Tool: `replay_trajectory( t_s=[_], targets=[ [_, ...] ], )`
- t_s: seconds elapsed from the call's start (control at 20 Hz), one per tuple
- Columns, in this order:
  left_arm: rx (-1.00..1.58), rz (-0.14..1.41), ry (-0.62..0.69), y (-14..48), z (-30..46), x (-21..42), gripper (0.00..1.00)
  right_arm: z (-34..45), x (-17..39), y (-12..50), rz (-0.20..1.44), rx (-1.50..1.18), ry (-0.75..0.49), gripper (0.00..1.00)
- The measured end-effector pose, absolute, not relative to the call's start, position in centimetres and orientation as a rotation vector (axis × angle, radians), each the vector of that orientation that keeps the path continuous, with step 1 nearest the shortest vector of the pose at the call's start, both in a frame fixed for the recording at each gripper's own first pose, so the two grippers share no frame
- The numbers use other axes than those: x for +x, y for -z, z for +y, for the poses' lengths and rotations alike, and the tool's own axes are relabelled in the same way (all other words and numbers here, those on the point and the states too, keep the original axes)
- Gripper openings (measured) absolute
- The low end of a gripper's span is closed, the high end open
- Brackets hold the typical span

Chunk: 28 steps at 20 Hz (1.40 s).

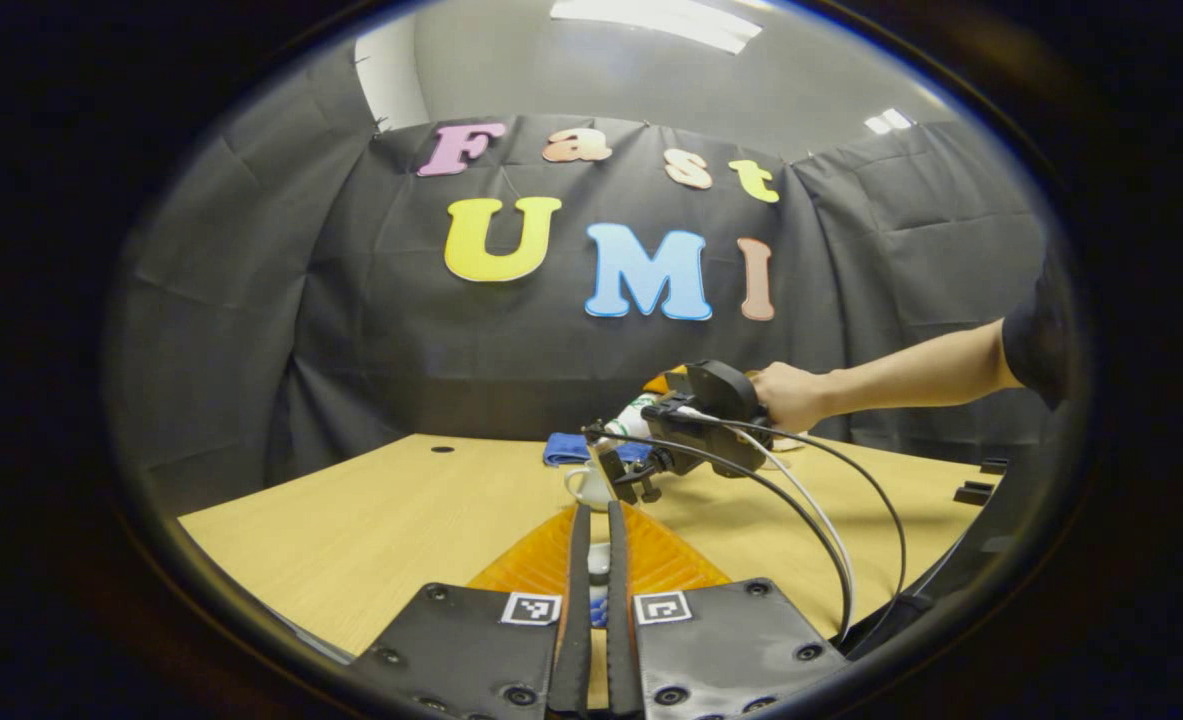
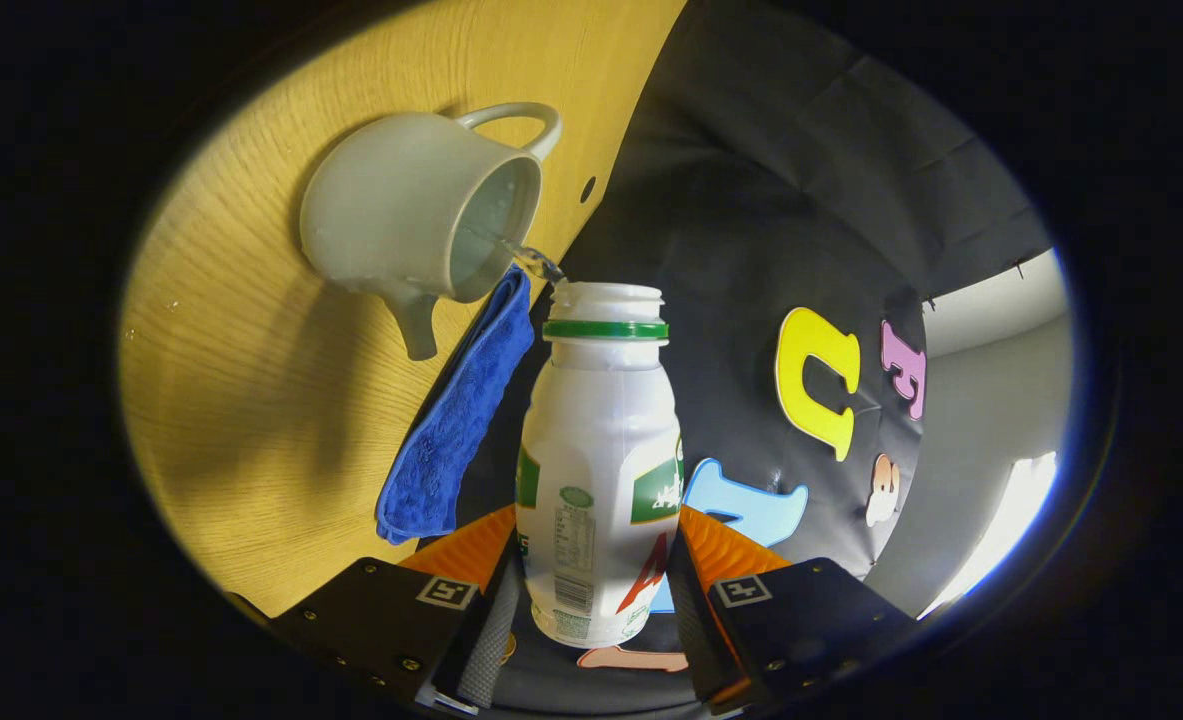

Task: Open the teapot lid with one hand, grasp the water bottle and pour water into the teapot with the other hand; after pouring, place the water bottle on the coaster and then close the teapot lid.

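Note:
My right gripper (image 2: 596,560) is shut on a white bottle (image 2: 601,440) with a green neck ring and no cap. The bottle is tipped toward a white teapot (image 2: 411,210) standing lidless on the wooden table (image 2: 251,400). A thin stream of water (image 2: 536,262) runs from the bottle's mouth into the pot. In the left gripper view the teapot (image 1: 587,487) sits ahead, with the right gripper (image 1: 633,482) and a hand (image 1: 791,395) tilting the bottle (image 1: 635,415) over it. My left gripper (image 1: 598,512) is shut on a small white piece (image 1: 599,560), apparently the teapot lid.
A folded blue cloth (image 2: 451,440) lies on the table right behind the teapot, seen as the blue cloth (image 1: 566,450) near the back wall. Cables (image 1: 811,510) loop from the right gripper over the table. A small dark hole (image 1: 441,449) marks the tabletop at the far left.

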<state>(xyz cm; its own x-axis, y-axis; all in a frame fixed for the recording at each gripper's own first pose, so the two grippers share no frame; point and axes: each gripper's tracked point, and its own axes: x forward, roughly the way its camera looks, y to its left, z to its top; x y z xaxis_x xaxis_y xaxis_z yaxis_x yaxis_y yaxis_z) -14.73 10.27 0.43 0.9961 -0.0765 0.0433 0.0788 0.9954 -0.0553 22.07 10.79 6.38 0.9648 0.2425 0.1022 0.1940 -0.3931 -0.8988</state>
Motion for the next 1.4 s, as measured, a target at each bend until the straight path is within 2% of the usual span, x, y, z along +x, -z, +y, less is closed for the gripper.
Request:
replay_trajectory(
  t_s=[0.05, 0.1, 0.15, 0.2, 0.25, 0.3, 0.45, 0.5, 0.85, 0.9, 1.4],
  targets=[
    [-0.058, -0.042, 0.077, -0.3, 10.4, -14.6, 0.17, 10.8, 22.1, -6.4, -0.312, -1.991, -0.054, 0.71],
    [-0.058, -0.041, 0.077, -0.3, 10.4, -14.7, 0.13, 10.9, 22.2, -6.3, -0.313, -1.996, -0.054, 0.71],
    [-0.058, -0.041, 0.075, -0.2, 10.4, -14.7, 0.17, 10.9, 22.2, -6.3, -0.315, -2.002, -0.054, 0.71],
    [-0.058, -0.042, 0.073, -0.4, 10.6, -14.8, 0.17, 10.9, 22.1, -6.2, -0.316, -2.011, -0.055, 0.71],
    [-0.057, -0.042, 0.072, -0.3, 10.5, -14.9, 0.13, 10.7, 22.1, -6.1, -0.319, -2.019, -0.051, 0.71],
    [-0.057, -0.042, 0.071, -0.4, 10.5, -14.9, 0.17, 10.8, 22.0, -6.1, -0.322, -2.025, -0.051, 0.71],
    [-0.054, -0.045, 0.071, -0.4, 10.6, -14.9, 0.17, 10.8, 22.1, -6.1, -0.334, -2.039, -0.047, 0.71],
    [-0.053, -0.046, 0.071, -0.5, 10.6, -14.9, 0.12, 10.8, 22.1, -6.0, -0.337, -2.044, -0.045, 0.71],
    [-0.042, -0.044, 0.071, -0.4, 10.5, -14.9, 0.12, 11.1, 21.6, -5.8, -0.371, -2.080, -0.039, 0.71],
    [-0.040, -0.043, 0.070, -0.4, 10.5, -14.9, 0.17, 11.2, 21.6, -5.8, -0.377, -2.084, -0.038, 0.71],
    [-0.034, -0.037, 0.073, -0.3, 10.4, -14.9, 0.17, 11.8, 21.8, -6.6, -0.417, -2.135, -0.028, 0.71]
  ],
)
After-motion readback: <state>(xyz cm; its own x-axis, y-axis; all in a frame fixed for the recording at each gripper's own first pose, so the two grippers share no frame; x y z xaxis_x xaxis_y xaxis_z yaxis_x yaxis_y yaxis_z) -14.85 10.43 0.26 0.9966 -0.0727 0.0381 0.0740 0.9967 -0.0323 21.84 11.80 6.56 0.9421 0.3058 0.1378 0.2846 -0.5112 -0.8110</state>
